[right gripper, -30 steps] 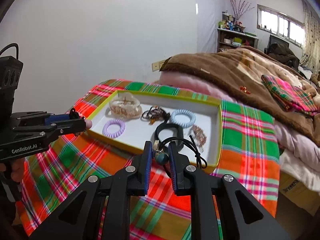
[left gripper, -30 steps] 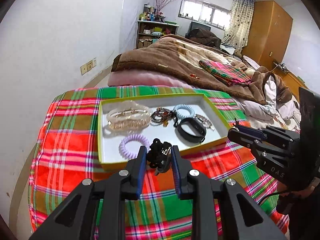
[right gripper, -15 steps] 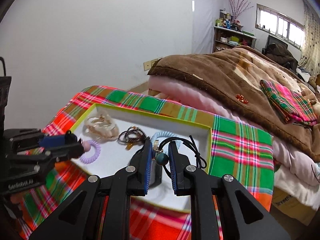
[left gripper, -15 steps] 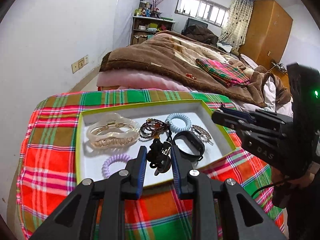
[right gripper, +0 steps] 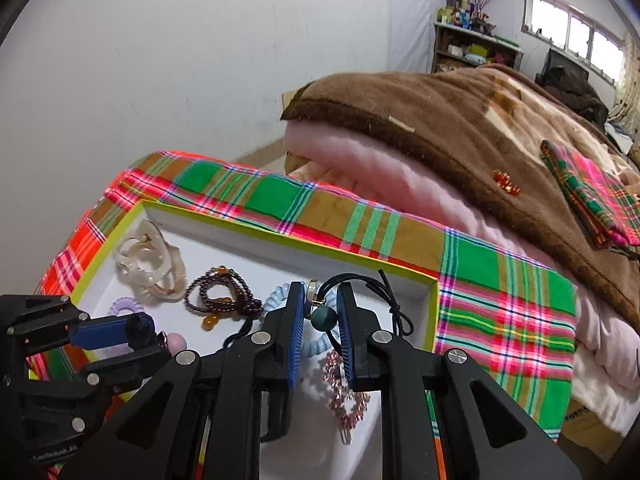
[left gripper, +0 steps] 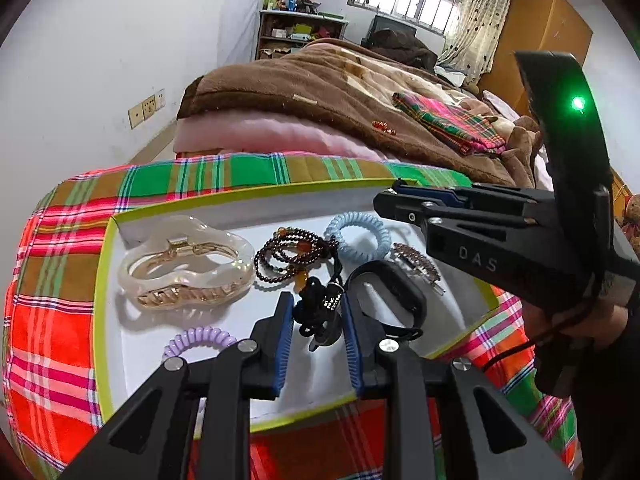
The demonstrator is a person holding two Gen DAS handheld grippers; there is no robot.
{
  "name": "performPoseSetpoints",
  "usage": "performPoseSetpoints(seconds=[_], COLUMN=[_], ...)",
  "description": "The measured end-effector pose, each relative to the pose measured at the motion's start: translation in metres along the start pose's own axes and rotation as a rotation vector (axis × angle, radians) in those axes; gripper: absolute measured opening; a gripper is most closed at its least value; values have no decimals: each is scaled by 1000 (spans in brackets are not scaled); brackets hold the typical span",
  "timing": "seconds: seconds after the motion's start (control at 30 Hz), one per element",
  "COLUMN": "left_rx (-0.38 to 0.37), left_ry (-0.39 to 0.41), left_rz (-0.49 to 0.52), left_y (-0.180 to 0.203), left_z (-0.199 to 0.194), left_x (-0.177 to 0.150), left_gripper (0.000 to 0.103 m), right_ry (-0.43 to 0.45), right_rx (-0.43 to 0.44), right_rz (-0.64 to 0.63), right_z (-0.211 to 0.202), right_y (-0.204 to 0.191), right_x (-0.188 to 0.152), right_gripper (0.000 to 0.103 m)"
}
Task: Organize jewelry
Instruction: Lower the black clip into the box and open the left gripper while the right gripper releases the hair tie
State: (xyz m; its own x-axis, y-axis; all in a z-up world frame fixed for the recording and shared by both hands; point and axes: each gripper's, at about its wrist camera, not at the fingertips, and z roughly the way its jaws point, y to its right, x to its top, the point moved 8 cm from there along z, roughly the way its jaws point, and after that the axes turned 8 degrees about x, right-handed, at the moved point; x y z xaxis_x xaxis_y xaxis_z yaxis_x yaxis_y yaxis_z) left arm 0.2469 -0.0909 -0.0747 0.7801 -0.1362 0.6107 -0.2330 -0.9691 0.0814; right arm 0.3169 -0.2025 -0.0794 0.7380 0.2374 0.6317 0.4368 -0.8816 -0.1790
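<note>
A shallow white tray with a lime-green rim (left gripper: 102,280) is sitting on a plaid cloth of red, green and brown (left gripper: 52,280) at the foot of a bed. At the tray's left end a large translucent cream hair claw with gold teeth (left gripper: 186,264) is lying above a lilac spiral hair tie (left gripper: 200,340). Next to them a dark garnet bead bracelet with amber beads (left gripper: 288,254) is resting near a pale blue spiral hair tie (left gripper: 358,236).

The left gripper (left gripper: 316,316) is hanging over the tray's middle, its blue pads pinching a black knotted cord charm (left gripper: 318,312). Just beside it a black smart-band strap (left gripper: 394,292) is lying, with a pink rhinestone hair clip (left gripper: 416,260) further right.

The right gripper (right gripper: 322,320) is hovering over the tray's right part, clamping a black cord necklace with a dark teal bead (right gripper: 324,318), whose loop is trailing toward the tray's right wall. A brown fleece blanket (right gripper: 460,128) is covering the bed behind.
</note>
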Motion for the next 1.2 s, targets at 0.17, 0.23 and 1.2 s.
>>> performPoseSetpoints(seconds=[0.17, 0.23, 1.2], left_rx=[3, 1, 2], left_ry=[-20, -26, -47], left_rz=[-4, -1, -21], left_y=[-1, 0, -1], left_z=[10, 13, 23], left_x=[-3, -5, -5], left_gripper=[25, 25, 42], right_ry=[-40, -51, -93], right_rx=[7, 0, -40], right_rz=[-6, -11, -14], right_z=[15, 21, 36], right_y=[3, 3, 7], right_x=[-1, -1, -1], right_gripper=[17, 17, 24])
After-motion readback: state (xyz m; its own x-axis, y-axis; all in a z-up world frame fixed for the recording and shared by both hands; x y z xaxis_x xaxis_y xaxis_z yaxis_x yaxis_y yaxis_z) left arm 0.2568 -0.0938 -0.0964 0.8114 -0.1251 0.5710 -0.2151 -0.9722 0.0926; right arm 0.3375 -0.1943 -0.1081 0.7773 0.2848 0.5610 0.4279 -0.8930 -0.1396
